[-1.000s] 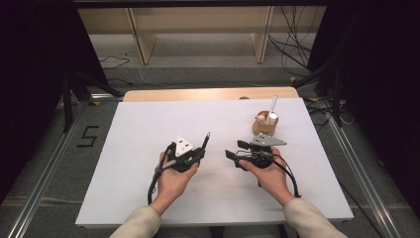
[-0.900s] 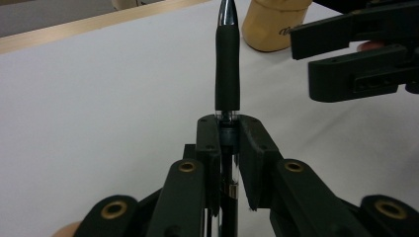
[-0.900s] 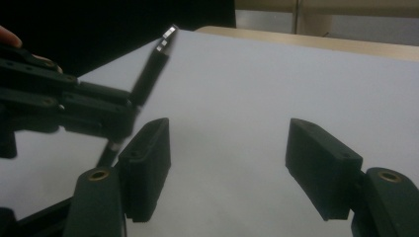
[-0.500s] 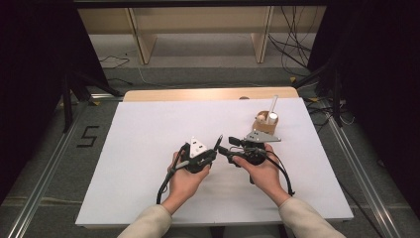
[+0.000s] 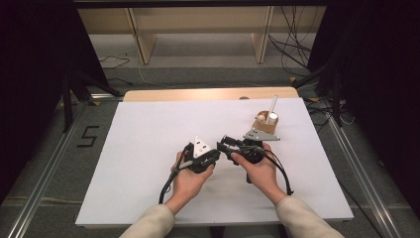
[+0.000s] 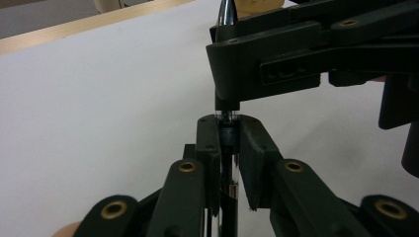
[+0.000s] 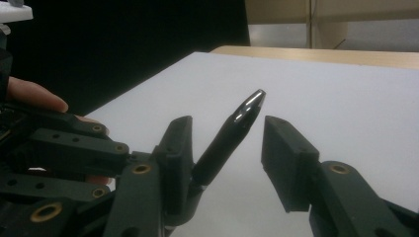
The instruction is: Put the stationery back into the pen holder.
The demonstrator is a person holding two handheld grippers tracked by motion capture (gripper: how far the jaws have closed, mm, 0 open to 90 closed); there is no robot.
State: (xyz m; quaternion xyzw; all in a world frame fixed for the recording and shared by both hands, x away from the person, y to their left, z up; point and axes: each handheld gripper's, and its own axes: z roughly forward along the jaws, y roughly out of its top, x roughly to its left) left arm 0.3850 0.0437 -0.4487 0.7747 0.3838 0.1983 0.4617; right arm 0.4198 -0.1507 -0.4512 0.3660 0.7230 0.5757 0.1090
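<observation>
White worktop (image 5: 148,148), near edge: left gripper (image 6: 228,143) clamped a slim black pen (image 7: 225,138); right gripper (image 7: 227,148), jaws just closing around its tip, not yet gripping. Handover unfinished.

In the high view the thin black pen with a silver tip (image 5: 221,147) is too small to make out between the two black two-jaw grippers, and the contents of the small brown wooden holder (image 5: 266,124) cannot be told apart. In the left gripper view the pen's lower barrel (image 6: 228,197) runs off the bottom edge, and its upper part is covered by the right gripper (image 6: 316,47). In the right gripper view the pen's rear end (image 7: 197,185) is hidden behind a jaw, and the left gripper (image 7: 59,163) is cut off at the left edge.
</observation>
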